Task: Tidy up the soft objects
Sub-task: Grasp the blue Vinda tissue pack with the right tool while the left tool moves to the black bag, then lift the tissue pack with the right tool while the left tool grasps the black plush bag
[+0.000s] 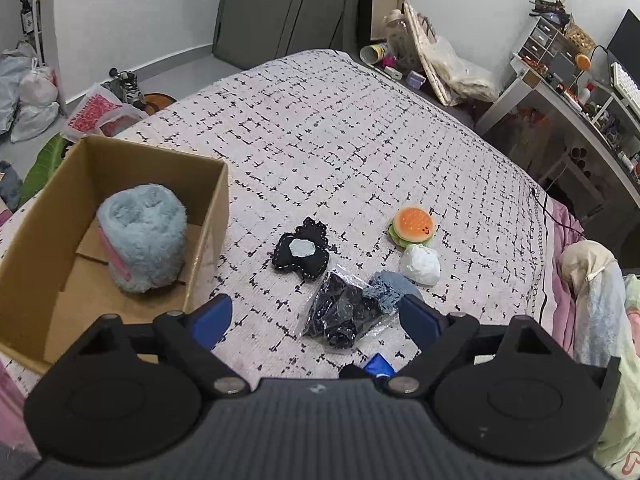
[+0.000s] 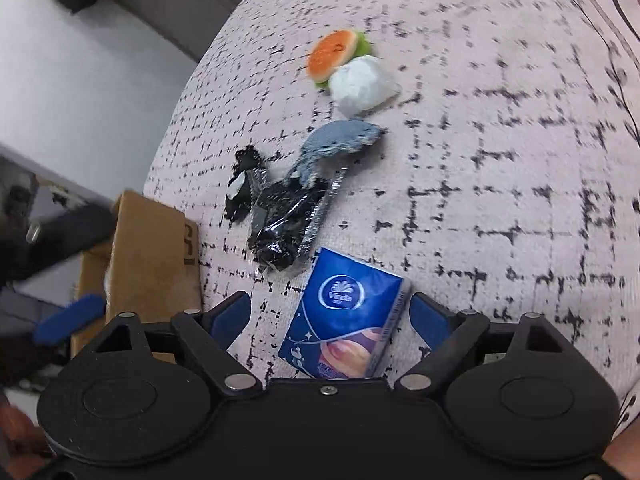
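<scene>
left wrist: looks steeply down over bed (image 1: 360, 140), farther off | right wrist: close, steeply down on tissue pack (image 2: 348, 316) | shared: burger toy (image 1: 412, 225), cardboard box (image 1: 120, 160)

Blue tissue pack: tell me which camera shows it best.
The right wrist view. There the blue tissue pack lies on the bedspread between the right gripper's open jaws, its printed face plain. The left wrist view shows only a blue corner above the gripper body.
</scene>
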A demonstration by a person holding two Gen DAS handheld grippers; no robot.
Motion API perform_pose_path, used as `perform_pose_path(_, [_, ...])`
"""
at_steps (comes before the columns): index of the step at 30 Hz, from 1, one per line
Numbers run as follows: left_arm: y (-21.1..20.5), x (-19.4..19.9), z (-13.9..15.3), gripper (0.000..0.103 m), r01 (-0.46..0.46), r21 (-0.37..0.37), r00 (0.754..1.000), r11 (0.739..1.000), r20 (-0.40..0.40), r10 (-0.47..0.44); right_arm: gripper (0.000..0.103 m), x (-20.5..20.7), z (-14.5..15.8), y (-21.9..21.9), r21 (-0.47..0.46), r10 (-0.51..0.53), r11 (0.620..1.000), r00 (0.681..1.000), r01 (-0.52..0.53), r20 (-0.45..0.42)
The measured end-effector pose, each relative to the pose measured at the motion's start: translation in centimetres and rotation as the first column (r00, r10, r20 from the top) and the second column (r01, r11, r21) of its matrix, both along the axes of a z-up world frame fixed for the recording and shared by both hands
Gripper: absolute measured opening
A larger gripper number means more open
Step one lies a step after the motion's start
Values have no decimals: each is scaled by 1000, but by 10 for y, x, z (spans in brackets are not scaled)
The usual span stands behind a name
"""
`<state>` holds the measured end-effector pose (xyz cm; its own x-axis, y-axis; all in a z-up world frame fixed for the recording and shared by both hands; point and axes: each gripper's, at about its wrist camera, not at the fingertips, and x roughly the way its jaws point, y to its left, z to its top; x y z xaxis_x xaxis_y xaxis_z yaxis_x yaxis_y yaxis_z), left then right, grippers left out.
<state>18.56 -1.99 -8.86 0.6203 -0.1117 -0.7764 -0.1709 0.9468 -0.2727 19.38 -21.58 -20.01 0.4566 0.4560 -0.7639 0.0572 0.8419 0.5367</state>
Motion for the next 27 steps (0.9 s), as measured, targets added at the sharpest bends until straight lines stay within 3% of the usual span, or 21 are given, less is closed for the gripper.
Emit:
perform_pose_path(3, [-1, 11, -6, 90, 12, 3, 1000, 1000, -12, -12, 75, 0, 3, 9, -84, 39, 996, 999, -37, 19])
perform_pose_path(4, [-2, 15, -8, 90, 17, 5, 1000, 1000, -15, -17, 61, 0, 4, 11, -122, 49, 991, 999, -46, 23])
perform_pose_path(7, [-7, 24, -13, 90, 37, 7, 999, 999, -18, -37, 56, 5, 5, 11, -151, 50, 987, 999, -46, 21])
perform_pose_path(10, [-14, 33, -18, 90, 56, -3, 998, 998, -21, -56, 55, 5, 7, 2, -134, -3, 991, 1000, 6, 23])
perform_pose_path(27, [-29, 46, -56, 90, 92, -82, 996, 992, -16, -93, 57, 3, 14, -33, -252, -169, 950, 983, 183, 75])
